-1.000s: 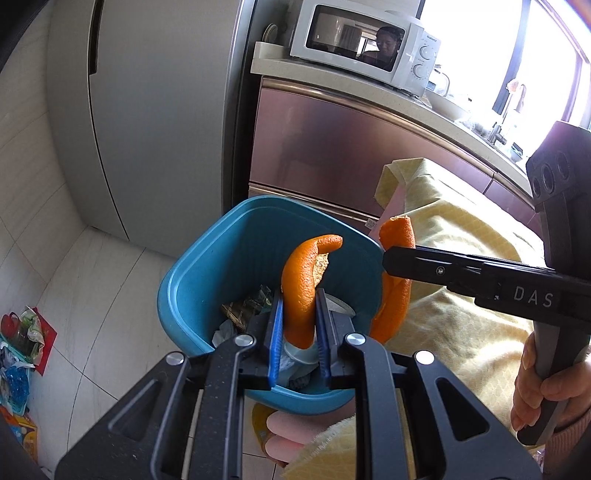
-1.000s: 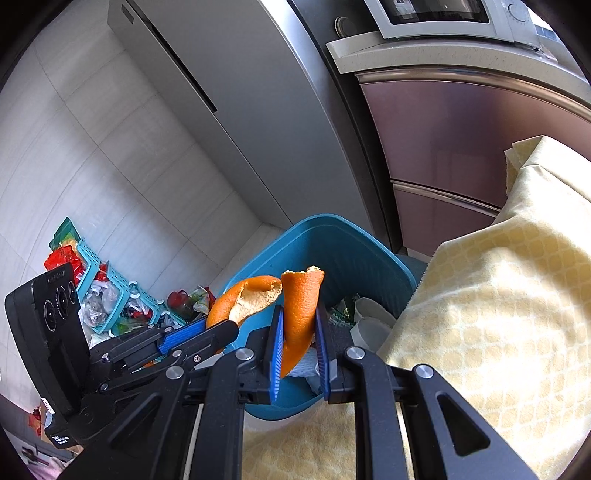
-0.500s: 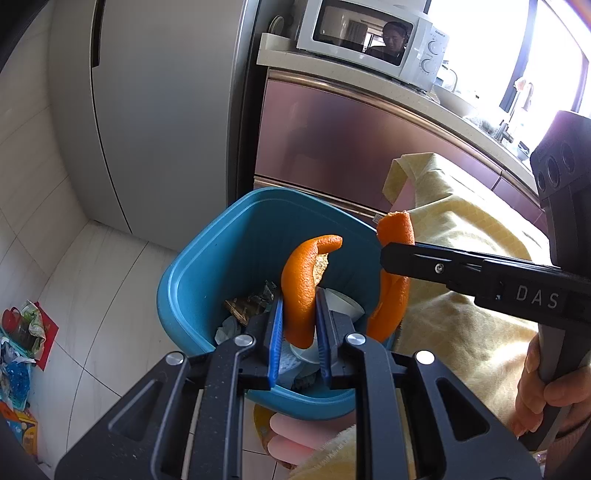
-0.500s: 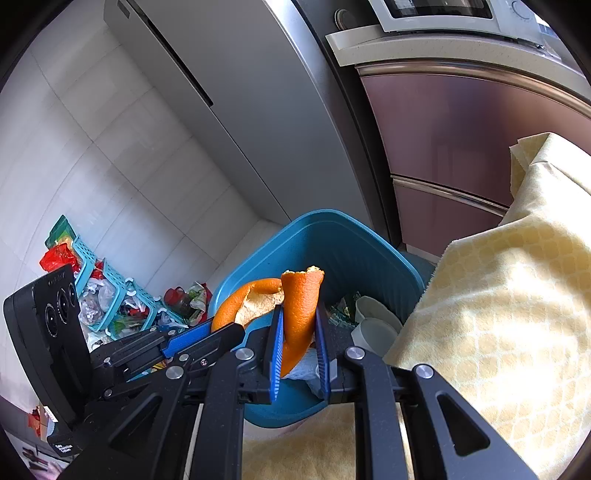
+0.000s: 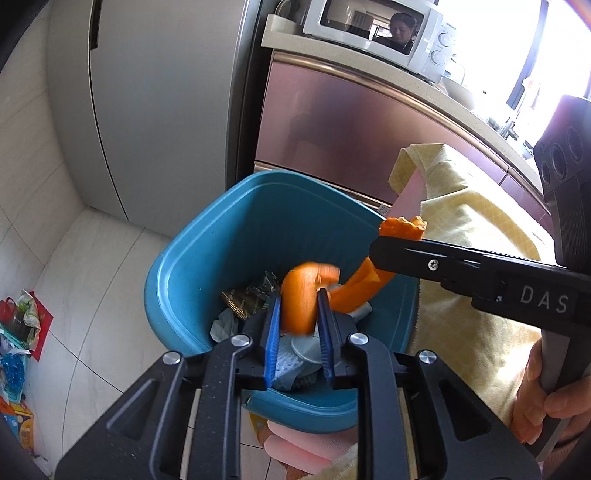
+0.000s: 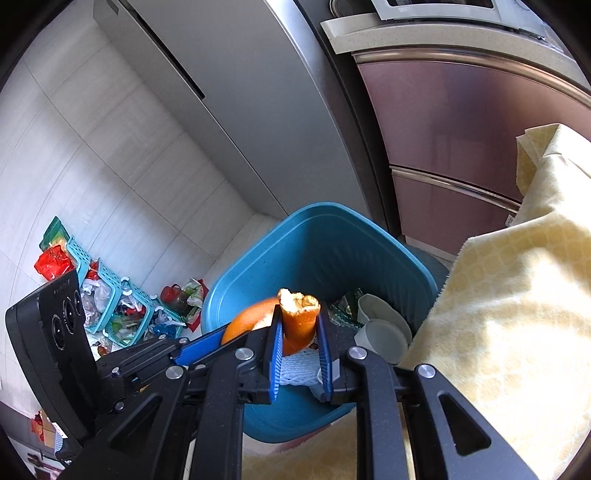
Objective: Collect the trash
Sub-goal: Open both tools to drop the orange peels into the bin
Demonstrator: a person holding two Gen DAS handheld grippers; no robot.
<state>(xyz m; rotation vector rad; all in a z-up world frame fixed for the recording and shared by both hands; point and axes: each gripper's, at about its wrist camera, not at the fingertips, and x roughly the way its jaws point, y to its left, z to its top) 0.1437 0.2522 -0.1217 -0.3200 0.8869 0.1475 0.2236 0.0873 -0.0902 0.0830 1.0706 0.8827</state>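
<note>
A teal bin (image 5: pixel 207 258) stands on the floor with wrappers, paper and white cups in it. My left gripper (image 5: pixel 298 310) hangs over its mouth with a blurred orange peel (image 5: pixel 299 299) sliding down between its blue pads, which stand slightly apart. My right gripper (image 6: pixel 298 325) is over the same bin (image 6: pixel 258 280), just to the right. A second orange peel (image 6: pixel 299 317) sits low between its pads, and the grip looks loosened. In the left wrist view that peel (image 5: pixel 354 291) droops below the right gripper's finger (image 5: pixel 406 254).
A yellow cloth (image 6: pixel 517 314) drapes over the table edge right of the bin. A grey fridge (image 5: pixel 166 110) and pink cabinets (image 5: pixel 351 129) with a microwave (image 5: pixel 376 29) stand behind. Baskets of packets (image 6: pixel 110 306) litter the floor at the left. A hand (image 5: pixel 550 398) holds the right gripper.
Both grippers sank a little toward the bin. Each peel has slid lower between its pads, and the left one is now blurred.
</note>
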